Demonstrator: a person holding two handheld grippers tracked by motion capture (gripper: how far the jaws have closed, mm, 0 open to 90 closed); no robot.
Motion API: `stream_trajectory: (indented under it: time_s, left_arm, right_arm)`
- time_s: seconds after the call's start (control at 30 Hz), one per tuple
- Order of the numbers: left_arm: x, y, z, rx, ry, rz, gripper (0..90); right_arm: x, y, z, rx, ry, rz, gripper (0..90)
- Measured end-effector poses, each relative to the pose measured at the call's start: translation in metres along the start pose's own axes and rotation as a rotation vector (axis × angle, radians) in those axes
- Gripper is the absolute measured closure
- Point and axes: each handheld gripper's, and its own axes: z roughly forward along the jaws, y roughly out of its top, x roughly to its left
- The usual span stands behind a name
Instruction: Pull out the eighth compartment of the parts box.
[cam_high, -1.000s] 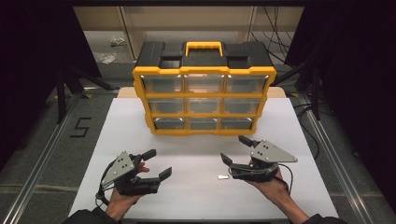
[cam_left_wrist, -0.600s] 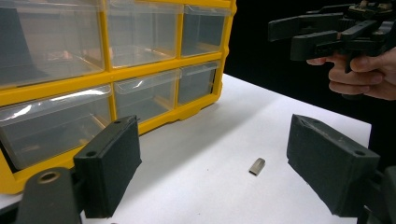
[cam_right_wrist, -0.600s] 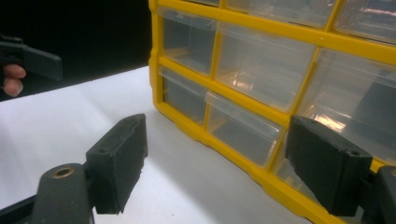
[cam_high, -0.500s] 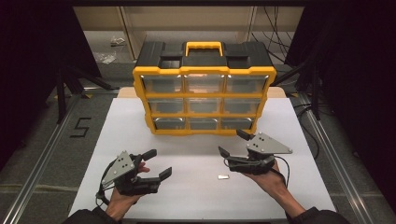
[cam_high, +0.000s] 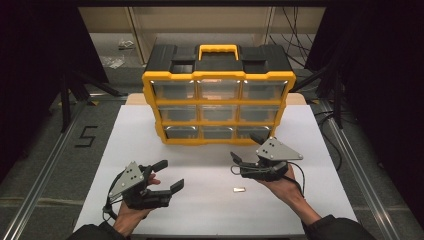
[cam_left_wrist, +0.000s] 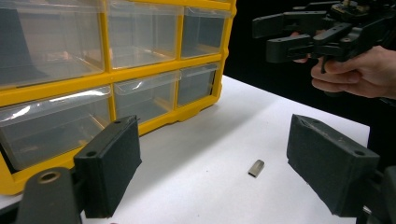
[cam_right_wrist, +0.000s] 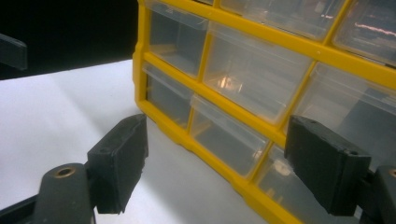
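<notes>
**Both tongs wide, nothing held; small metal piece lies loose on the table**

Left side: the left tongs (cam_high: 169, 176), black with a grey three-cornered plate on top, are held in the person's left hand (cam_high: 131, 212) near the front left of the white table (cam_high: 120, 135). Their jaws stand wide apart and grip nothing. In the left gripper view the two black padded jaws frame bare table, with the small silver-coloured metal piece (cam_left_wrist: 256, 168) lying flat between them, farther off and touching neither.

Centre: in the high view the small metal piece (cam_high: 240, 189) rests on the white surface, between the two tongs and nearer the right ones, clear of the cabinet. Behind it, towards the far edge of the table, stands the yellow-framed plastic drawer cabinet (cam_high: 218, 102) with a black top, a yellow carry handle and three rows of three clear drawers. All drawers appear closed. Contents cannot be made out.

Right side: the right tongs (cam_high: 242, 151), of the same build, are held in the person's right hand (cam_high: 280, 186) just in front of the cabinet's lower right corner, above the table. Their jaws are wide and empty. In the right gripper view they point at the clear drawers (cam_right_wrist: 238, 70) at close range, without touching.
</notes>
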Motion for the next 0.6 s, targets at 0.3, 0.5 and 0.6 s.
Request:
stream_trajectory:
  time_s: [0.3, 0.5, 0.6]
  left_arm:
    - [0.000, 0.000, 0.000, 0.002, -0.004, 0.002, 17.0]
    - [0.000, 0.000, 0.000, 0.001, -0.008, -0.002, 17.0]
    - [0.000, 0.000, 0.001, 0.003, -0.008, -0.002, 17.0]
  right_arm:
    - [0.008, 0.000, 0.017, 0.031, -0.066, -0.177, 24.7]
    - [0.013, -0.002, 0.029, 0.055, -0.098, -0.284, 25.0]
    - [0.014, -0.003, 0.032, 0.063, -0.115, -0.325, 25.2]
